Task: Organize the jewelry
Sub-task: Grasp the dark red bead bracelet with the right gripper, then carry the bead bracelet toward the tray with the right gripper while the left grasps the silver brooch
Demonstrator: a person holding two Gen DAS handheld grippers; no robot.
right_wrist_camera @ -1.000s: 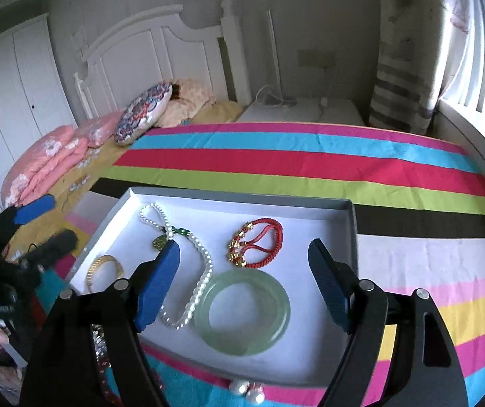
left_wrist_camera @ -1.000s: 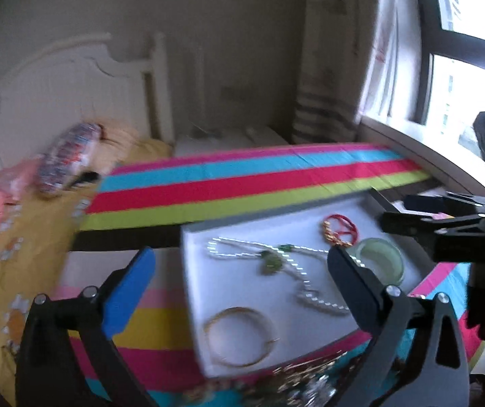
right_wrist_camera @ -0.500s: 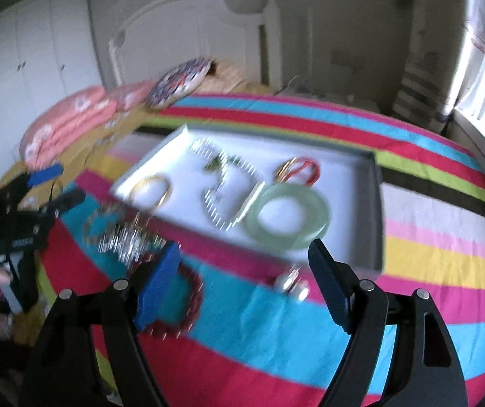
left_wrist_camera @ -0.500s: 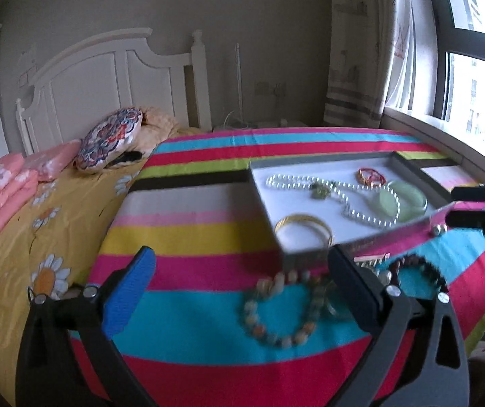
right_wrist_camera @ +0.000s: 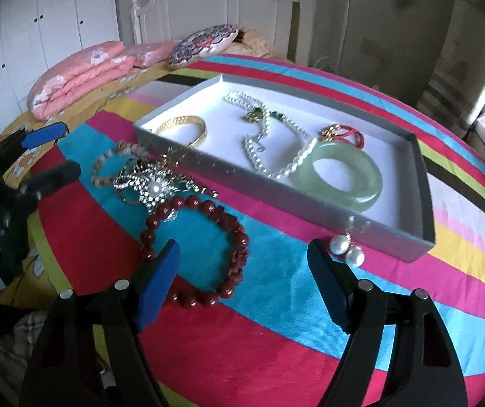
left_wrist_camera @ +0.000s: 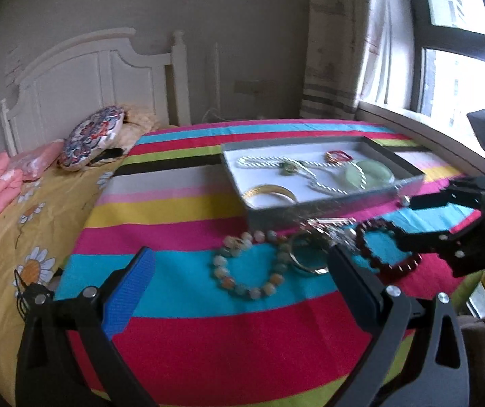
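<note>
A grey tray [right_wrist_camera: 310, 200] [left_wrist_camera: 327, 205] with a white floor lies on the striped bedspread. It holds a gold bangle [right_wrist_camera: 183, 129], a pearl necklace [right_wrist_camera: 263, 142], a red cord bracelet [right_wrist_camera: 344, 134] and a green jade bangle [right_wrist_camera: 341, 176]. In front of it lie a dark red bead bracelet [right_wrist_camera: 195, 251] [left_wrist_camera: 371, 247], a rhinestone brooch [right_wrist_camera: 151, 190], a pale stone bead bracelet [left_wrist_camera: 242, 268] and two pearl earrings [right_wrist_camera: 347, 251]. My right gripper [right_wrist_camera: 242, 285] is open, just before the red beads. My left gripper [left_wrist_camera: 239, 281] is open, near the pale beads.
The left gripper also shows at the left of the right wrist view [right_wrist_camera: 39, 156], and the right gripper at the right of the left wrist view [left_wrist_camera: 446, 217]. Pink quilts [right_wrist_camera: 79, 74] and a patterned cushion [right_wrist_camera: 205, 44] lie by the headboard. A window [left_wrist_camera: 463, 51] is at right.
Both grippers have drawn back and down from over the tray toward the bed's near edge, so the loose jewelry in front of the tray came into view. Both stayed open.
</note>
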